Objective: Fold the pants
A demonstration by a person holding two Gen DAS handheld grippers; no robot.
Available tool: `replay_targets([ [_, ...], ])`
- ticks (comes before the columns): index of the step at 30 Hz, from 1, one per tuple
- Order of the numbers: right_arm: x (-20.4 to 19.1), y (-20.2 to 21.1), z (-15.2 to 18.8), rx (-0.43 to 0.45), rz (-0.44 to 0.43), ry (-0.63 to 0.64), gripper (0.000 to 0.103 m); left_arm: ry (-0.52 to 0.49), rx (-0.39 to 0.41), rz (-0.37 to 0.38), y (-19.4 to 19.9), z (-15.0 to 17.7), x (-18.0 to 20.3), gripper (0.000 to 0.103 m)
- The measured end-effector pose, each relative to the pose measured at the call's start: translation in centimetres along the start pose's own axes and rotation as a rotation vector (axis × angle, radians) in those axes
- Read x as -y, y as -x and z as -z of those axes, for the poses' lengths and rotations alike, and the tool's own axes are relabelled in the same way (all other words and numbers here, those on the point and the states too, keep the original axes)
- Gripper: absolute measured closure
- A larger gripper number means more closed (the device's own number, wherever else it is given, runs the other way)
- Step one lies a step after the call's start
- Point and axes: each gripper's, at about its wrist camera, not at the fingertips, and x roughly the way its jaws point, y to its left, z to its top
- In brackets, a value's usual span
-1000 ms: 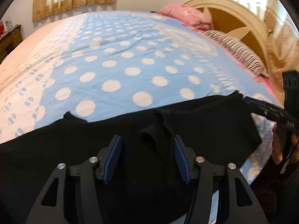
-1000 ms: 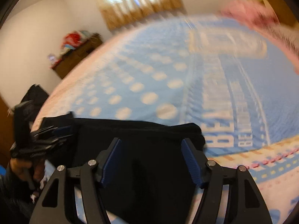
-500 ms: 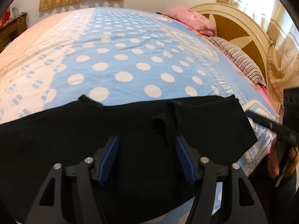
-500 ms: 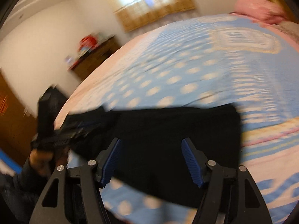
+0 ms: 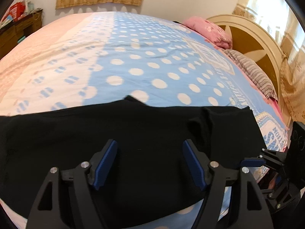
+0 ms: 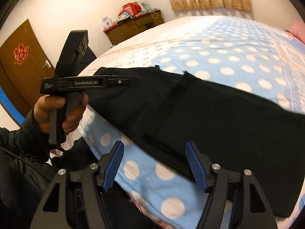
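Black pants (image 5: 133,133) lie flat along the near edge of the bed, with a raised fold (image 5: 205,126) right of the middle. They also show in the right wrist view (image 6: 219,118). My left gripper (image 5: 150,162) is open and empty just above the cloth. My right gripper (image 6: 154,164) is open and empty, over the near hem and the bed's edge. The left gripper's body and the hand holding it show in the right wrist view (image 6: 85,83). The right gripper shows at the far right of the left wrist view (image 5: 266,158).
The bed carries a blue quilt with white dots (image 5: 152,66) and a pink-white side (image 5: 38,61). Pink and striped pillows (image 5: 209,30) lie by the cream headboard (image 5: 253,38). A wooden dresser (image 6: 133,26) and a brown door (image 6: 19,61) stand by the wall.
The right gripper has drawn back and swung left, now facing the bed's edge and the left gripper. The left gripper has shifted slightly; the pants lie flatter and wider in its view.
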Motion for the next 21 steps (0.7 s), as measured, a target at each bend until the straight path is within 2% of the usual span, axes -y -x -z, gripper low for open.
replay_targets([
  [4, -1.1, -2.7, -0.7, -0.009, 0.001, 0.052, 0.035, 0.027, 0.023, -0.024, 1.2, -0.1, -1.6, 0.028],
  [7, -1.6, -4.9, 0.1, -0.117, -0.02, 0.059, 0.035, 0.021, 0.04, -0.049, 2.2, -0.2, -2.6, 0.028],
  [10, -2.0, -4.3, 0.5, -0.118, -0.025, 0.086, 0.035, 0.011, 0.071, -0.109, 3.9, -0.1, -4.4, 0.028],
  [17, 0.9, -0.1, -0.4, 0.106, -0.086, -0.037, 0.035, 0.014, 0.125, -0.367, 7.3, 0.8, -10.8, 0.027],
  [21, 2.6, 0.8, -0.3, 0.164, -0.096, -0.104, 0.035, 0.108, 0.126, -0.43, 8.7, 2.0, -15.2, 0.027],
])
